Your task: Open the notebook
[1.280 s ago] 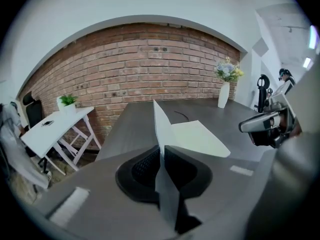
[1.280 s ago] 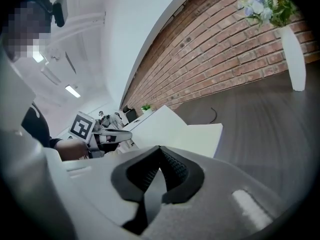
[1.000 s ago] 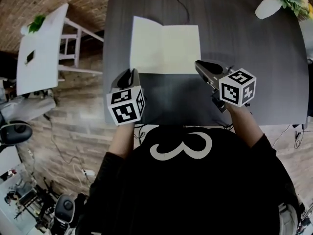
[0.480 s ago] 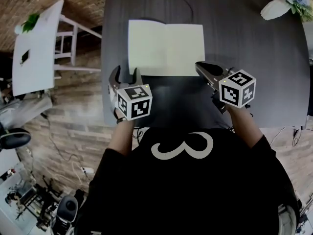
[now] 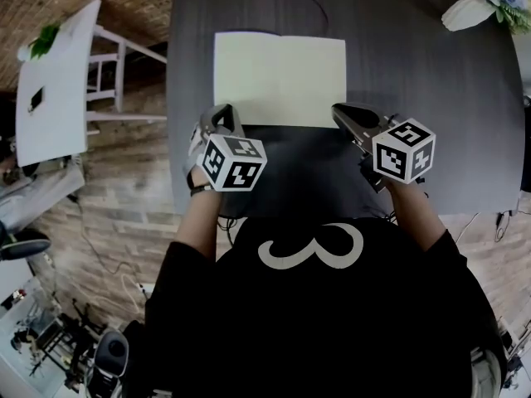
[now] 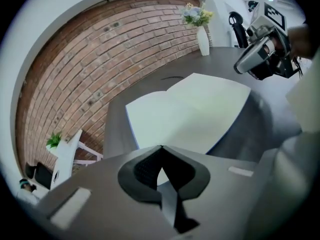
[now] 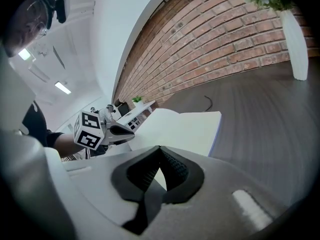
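Well, the notebook (image 5: 280,80) lies open flat on the table (image 5: 448,98), left gripper (image 5: 222,113) and right gripper (image 5: 338,110) both pressed shut on nothing, so backing away looks all that's left.

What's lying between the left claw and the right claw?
The near edge of the open notebook, with bare table just before it, spans from left claw to right claw. The head view shows it.
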The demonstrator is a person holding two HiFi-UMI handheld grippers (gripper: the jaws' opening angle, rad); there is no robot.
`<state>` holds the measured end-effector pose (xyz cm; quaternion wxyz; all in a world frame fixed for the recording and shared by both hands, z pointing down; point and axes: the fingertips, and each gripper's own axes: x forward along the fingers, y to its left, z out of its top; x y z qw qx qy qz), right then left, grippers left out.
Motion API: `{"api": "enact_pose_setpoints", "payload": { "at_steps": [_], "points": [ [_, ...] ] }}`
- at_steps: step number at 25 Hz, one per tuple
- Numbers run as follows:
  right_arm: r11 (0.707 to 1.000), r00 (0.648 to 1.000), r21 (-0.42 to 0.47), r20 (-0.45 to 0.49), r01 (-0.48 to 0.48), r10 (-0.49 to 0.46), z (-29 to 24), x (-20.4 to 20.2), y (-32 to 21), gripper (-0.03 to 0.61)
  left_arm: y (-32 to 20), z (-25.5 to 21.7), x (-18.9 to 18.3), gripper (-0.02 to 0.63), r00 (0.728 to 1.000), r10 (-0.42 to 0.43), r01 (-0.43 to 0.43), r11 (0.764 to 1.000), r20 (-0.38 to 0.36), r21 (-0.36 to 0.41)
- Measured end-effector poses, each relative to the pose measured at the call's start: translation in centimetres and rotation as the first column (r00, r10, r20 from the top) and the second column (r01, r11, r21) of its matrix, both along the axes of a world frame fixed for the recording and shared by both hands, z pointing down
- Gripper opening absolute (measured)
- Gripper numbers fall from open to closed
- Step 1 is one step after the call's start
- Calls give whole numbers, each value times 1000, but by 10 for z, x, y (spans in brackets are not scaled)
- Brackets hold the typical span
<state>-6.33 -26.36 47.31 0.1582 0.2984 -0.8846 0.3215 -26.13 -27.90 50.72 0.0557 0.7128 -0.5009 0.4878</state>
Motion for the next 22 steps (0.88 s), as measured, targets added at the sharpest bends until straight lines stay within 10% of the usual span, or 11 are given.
{"api": "enact_pose_setpoints", "payload": {
  "at_steps": [13, 22],
  "points": [
    [1000, 1000, -11, -15, -21, 21, 7, 2, -3, 2, -5, 25, -3, 15, 1000, -25, 24, 992, -6, -122],
    [998, 999, 37, -5, 44, -44, -8, 2, 12, 2, -5, 2, -6, 15, 992, -99, 95, 994, -75, -49]
  ]
}}
